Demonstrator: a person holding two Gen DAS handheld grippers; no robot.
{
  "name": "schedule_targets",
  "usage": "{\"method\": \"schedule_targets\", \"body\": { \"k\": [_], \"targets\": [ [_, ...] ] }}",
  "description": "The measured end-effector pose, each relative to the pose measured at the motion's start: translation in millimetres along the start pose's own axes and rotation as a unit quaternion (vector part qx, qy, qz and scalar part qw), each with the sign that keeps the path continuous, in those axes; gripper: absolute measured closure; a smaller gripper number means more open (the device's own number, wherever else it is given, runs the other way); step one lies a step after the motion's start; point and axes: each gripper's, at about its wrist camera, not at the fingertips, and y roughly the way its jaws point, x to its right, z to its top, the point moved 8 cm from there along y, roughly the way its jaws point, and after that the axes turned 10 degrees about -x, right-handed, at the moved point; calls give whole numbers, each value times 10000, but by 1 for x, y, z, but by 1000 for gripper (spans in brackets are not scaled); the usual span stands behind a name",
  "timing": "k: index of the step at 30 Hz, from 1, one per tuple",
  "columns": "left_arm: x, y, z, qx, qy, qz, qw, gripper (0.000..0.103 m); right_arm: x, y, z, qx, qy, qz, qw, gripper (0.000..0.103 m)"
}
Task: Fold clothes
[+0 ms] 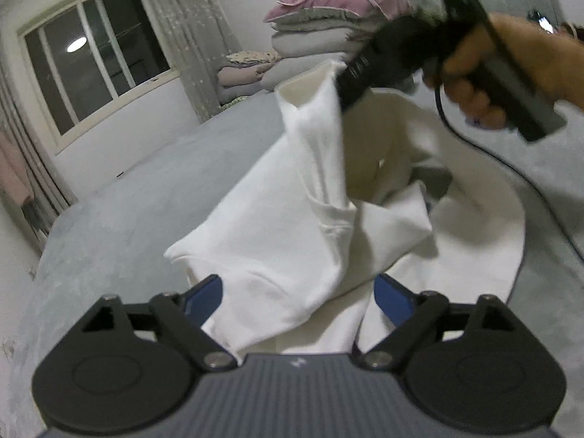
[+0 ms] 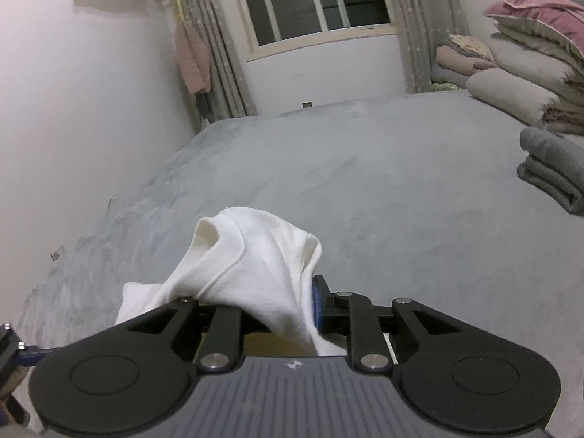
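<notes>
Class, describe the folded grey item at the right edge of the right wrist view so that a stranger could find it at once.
Start at the large bed with its pale grey cover. Along its right side rises a tall stack of bedding topped in pink. Just in front of that stack lies the folded grey blanket: low, alone, and darker grey than the cream and pink layers behind it.

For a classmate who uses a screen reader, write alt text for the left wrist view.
A white garment hangs over a grey bed, its top edge pinched in the right tongs held by a hand. The left tongs stand open around its lower part. Folded quilts are stacked by a dark window.
</notes>
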Motion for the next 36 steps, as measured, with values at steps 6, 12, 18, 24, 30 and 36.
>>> {"method": "schedule_targets", "body": {
  "k": [6,12,18,24,30,36],
  "targets": [
    [-12,20,8,-52,-396,-301,9987,86,-4,4,-10,-150,-469,5,9988,76],
    [-57,6,13,216,-1326,217,9907,99,-7,4,-24,-313,-898,109,9954,73],
    [-94,-20,8,497,-1957,661,9772,99,-40,6,-67,-932,-2527,419,9621,60],
    [-97,-21,4,477,-2013,762,9754,99,-52,-2,-85,-979,-3178,666,9407,57],
    [-100,-30,5,603,-2026,801,9741,99,-24,-19,-67,-635,-2511,970,9610,55],
    [-101,-33,6,632,-2023,858,9735,99,-10,-23,-58,-489,-1950,1421,9692,52]
  ]
}}
